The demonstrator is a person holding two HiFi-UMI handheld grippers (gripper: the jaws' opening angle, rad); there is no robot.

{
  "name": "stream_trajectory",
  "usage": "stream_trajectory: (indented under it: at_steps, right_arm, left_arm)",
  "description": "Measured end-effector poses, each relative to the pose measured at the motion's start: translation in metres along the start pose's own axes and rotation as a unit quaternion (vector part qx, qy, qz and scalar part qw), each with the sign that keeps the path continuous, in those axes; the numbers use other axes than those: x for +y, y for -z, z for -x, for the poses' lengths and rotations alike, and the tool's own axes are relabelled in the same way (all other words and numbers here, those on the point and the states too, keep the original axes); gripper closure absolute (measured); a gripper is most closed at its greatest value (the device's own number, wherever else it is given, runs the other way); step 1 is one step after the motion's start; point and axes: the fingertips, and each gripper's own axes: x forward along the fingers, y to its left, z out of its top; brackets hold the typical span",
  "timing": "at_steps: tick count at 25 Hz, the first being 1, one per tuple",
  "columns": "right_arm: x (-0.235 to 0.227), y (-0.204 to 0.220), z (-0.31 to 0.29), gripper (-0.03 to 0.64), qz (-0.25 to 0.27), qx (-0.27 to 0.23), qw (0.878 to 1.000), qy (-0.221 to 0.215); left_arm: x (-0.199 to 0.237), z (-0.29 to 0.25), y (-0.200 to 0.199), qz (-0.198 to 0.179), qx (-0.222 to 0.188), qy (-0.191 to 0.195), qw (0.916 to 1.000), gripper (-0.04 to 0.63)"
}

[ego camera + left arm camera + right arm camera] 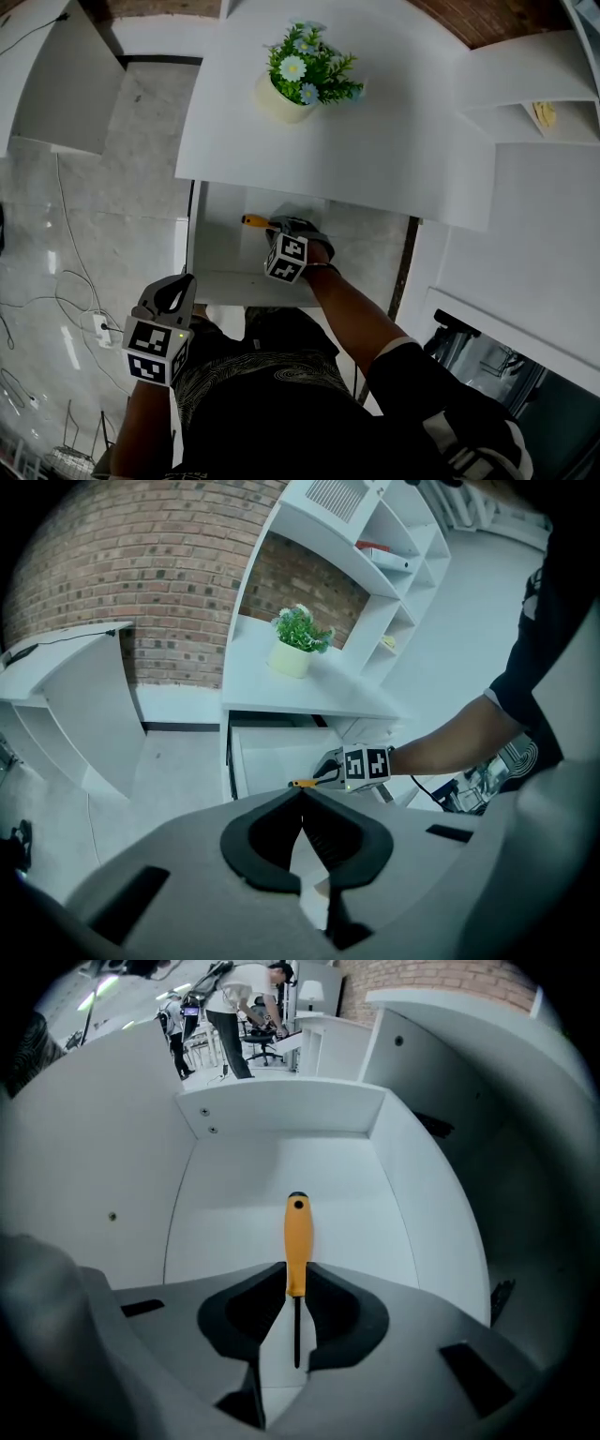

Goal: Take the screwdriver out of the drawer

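The screwdriver (297,1241) has an orange handle and a thin black shaft. My right gripper (296,1290) is shut on the lower end of the handle, and the handle points away over the floor of the open white drawer (234,1194). In the head view the right gripper (278,231) is inside the drawer (220,253), with the screwdriver's handle (255,222) sticking out to the left. My left gripper (181,285) hangs shut and empty, in front of the drawer at the lower left. From the left gripper view, the left gripper (302,793) faces the drawer (272,757).
A potted plant (298,75) with pale flowers stands on the white desk top (394,141) above the drawer. White shelves (530,103) rise at the right. Cables and a socket strip (98,326) lie on the marble floor at the left. People stand far off in the right gripper view.
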Motion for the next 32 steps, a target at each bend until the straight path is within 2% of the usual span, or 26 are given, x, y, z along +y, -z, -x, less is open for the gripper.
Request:
stream_trajectory:
  at_steps: [15,21,32]
  right_arm:
    - [0.001,-0.003,-0.021,0.545,0.025,0.022,0.999,-0.025]
    - [0.001,-0.002,-0.023,0.545,0.037,0.025,0.998,-0.032]
    - [0.002,-0.002,-0.022,0.545,0.030,0.043,0.998,-0.033]
  left_arm:
    - [0.002,0.003,0.006,0.029,-0.004,-0.011,0.9995,0.578]
    - [0.002,0.005,0.008,0.054,-0.011,-0.008,0.9985,0.578]
    - [0.001,0.018,0.003,0.033,-0.022,-0.004,0.9992,0.578]
